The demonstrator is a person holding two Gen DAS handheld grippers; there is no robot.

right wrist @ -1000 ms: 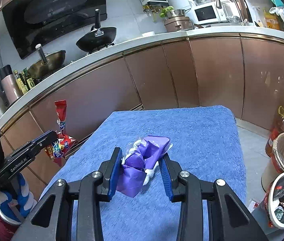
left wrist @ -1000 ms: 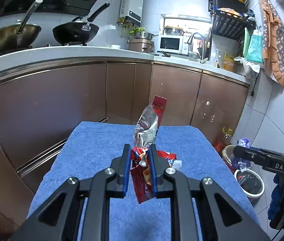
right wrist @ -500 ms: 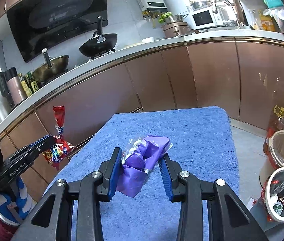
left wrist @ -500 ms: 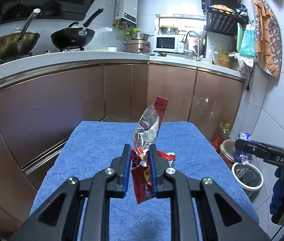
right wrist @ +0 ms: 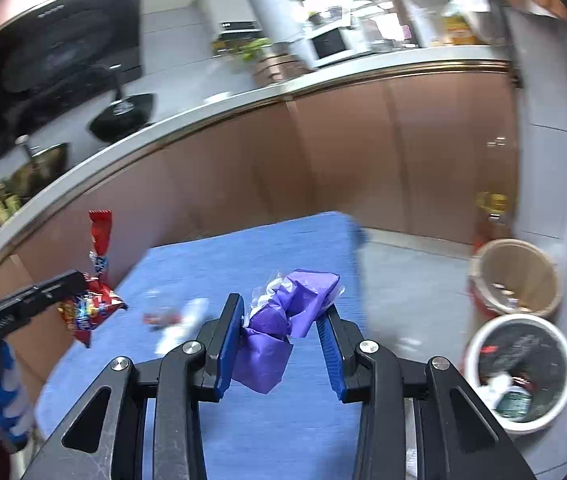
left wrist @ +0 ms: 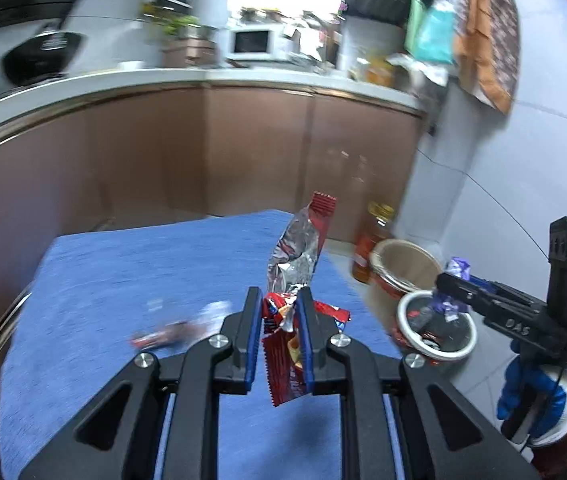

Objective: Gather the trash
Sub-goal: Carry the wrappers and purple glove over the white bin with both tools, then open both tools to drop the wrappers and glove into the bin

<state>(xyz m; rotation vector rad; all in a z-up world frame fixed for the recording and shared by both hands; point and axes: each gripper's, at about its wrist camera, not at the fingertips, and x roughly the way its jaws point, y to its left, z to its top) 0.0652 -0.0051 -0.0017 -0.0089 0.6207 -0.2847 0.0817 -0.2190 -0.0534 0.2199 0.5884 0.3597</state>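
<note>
While you are holding both pieces of trash aloft, your left gripper [left wrist: 280,332] is pinching a crumpled red and silver foil snack wrapper [left wrist: 289,316] between nearly closed fingers, and your right gripper [right wrist: 281,330] is clamping a scrunched purple plastic bag [right wrist: 283,316] in wider-set fingers. Both loads are hanging above the blue towel-covered surface [left wrist: 123,272], short of the white-rimmed bin with a black liner [right wrist: 519,368] on the floor to your right. The risk is a drop outside that bin: the foil is light and springy (it could flutter aside on release), and the bag is bulging loosely past your fingertips. Smaller scraps [right wrist: 179,318] are lying on the surface, too blurred to identify. Around you, brown kitchen cabinets [left wrist: 243,152] are curving under a pale counter, with a tan bucket [right wrist: 515,276] just beside the bin.
</note>
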